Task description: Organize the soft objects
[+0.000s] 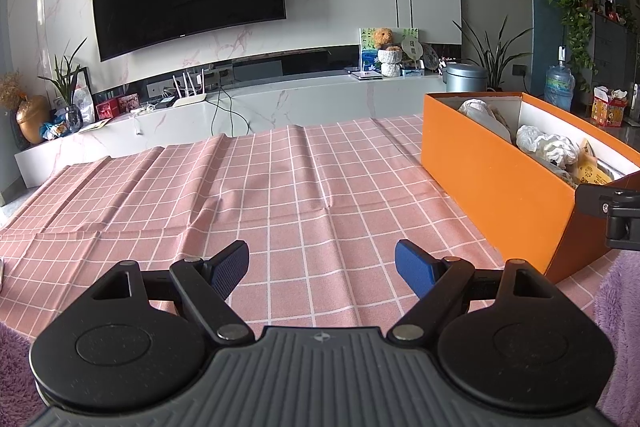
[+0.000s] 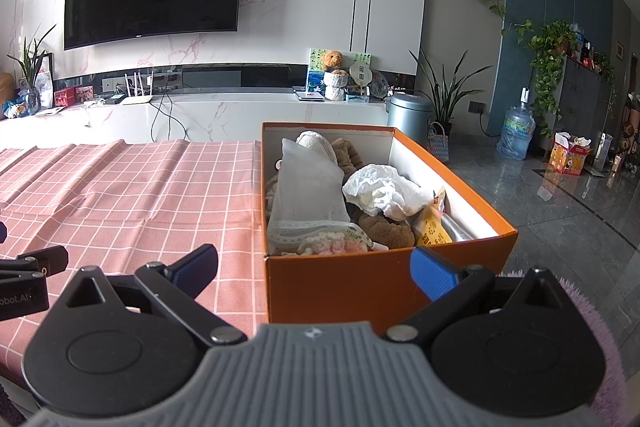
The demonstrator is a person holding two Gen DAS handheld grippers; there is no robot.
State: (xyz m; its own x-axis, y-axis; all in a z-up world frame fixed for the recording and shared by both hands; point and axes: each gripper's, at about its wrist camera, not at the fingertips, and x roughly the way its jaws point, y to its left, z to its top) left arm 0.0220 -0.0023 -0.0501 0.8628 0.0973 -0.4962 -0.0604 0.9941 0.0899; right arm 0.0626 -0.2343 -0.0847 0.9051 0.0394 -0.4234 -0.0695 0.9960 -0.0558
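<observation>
Shoebox (image 2: pixel 384 279), orange, packed with soft toys (image 2: pixel 384 231): directly ahead of right gripper (image 2: pixel 320 269), long axis running away; both grippers spread, empty; left gripper (image 1: pixel 322 267) farther.

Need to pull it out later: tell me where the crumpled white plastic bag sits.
In the right wrist view the crumpled white plastic bag lies inside the orange box, right of the white mesh pouch, atop the brown plush toy.

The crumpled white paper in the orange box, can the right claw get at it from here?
Probably yes: the crumpled white paper lies on top in the open orange cardboard box, nothing covering it, and the right claw is open just before the box's near wall.
</observation>
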